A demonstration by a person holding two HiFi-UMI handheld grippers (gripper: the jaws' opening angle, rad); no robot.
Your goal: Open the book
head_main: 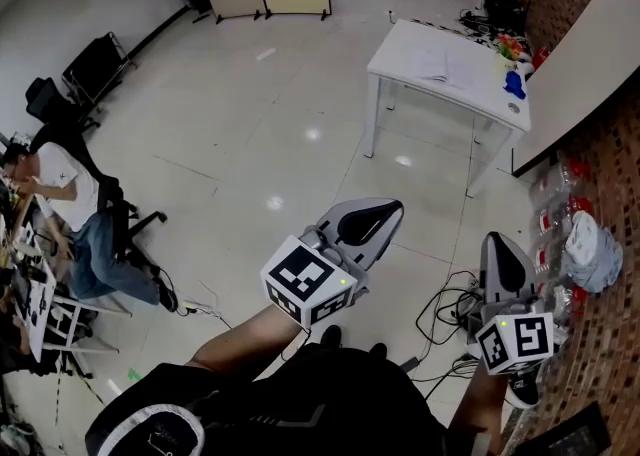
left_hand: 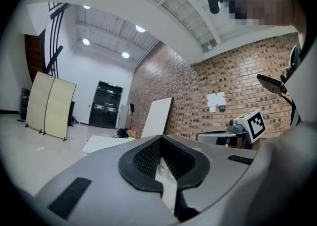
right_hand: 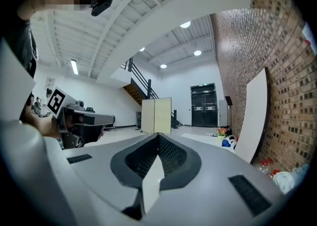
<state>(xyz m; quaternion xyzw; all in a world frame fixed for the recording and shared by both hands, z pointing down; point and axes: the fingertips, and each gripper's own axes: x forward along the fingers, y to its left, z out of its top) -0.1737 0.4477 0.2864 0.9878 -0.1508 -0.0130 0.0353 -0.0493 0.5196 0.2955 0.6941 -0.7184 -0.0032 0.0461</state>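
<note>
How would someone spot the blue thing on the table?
Start at the brick wall where a white board leans. The white table stands beside it. At the table's end nearest the board sits the blue object, the only blue thing among pale papers.

The left hand-held gripper (head_main: 390,208) and the right hand-held gripper (head_main: 498,241) have smooth light-grey shells, black mesh-textured pads (left_hand: 161,158) lining the jaws, and black slots on top. Each carries a white cube (head_main: 308,284) with black square markers and a small green light. The person wears a dark top (head_main: 300,404) with pale trim.
</note>
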